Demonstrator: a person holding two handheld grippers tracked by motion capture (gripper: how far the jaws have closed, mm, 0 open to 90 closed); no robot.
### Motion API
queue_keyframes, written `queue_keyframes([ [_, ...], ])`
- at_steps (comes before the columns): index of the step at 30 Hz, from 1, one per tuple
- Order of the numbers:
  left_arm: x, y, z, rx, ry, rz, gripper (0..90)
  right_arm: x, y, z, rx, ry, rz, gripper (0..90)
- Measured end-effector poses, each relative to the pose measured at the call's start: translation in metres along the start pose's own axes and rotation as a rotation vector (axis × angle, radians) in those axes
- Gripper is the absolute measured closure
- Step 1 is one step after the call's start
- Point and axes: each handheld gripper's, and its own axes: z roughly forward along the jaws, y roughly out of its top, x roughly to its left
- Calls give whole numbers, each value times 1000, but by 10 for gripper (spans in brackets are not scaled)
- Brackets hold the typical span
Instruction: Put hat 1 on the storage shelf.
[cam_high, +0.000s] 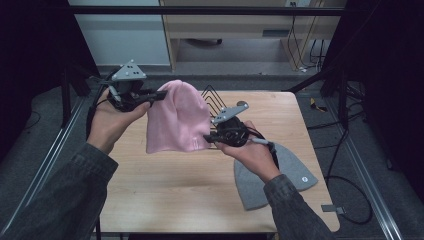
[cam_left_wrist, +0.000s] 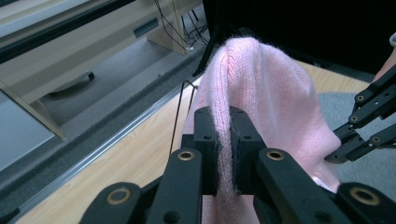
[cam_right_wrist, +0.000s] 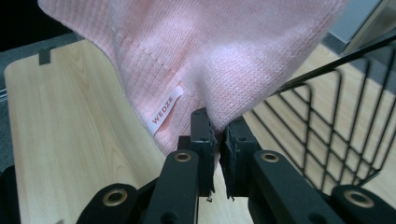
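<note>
Pink hat (cam_high: 177, 117) held off table (cam_high: 170, 185), stretched between both grippers. Left gripper (cam_high: 161, 94) clamped on crown fold; right gripper (cam_high: 207, 136) pinching brim edge near label (cam_right_wrist: 165, 111). Wire rack (cam_high: 212, 97) behind. Grey hat (cam_high: 295, 172) flat at table's right.

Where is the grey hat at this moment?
In the high view the grey hat lies flat on the wooden table near its right front corner, partly under the person's right forearm, below the black wire rack.
</note>
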Motion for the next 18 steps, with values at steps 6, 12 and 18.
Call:
queue_keyframes([
  [6, 8, 15, 9, -33, -2, -13, 831, -23, 16, -11, -24, -8, 17, 842],
  [12, 14, 24, 13, -50, 5, -29, 831, -35, 27, -19, -27, -25, 19, 842],
  [18, 19, 35, 19, -47, 13, -30, 832, -46, 31, -21, -32, -24, 36, 842],
])
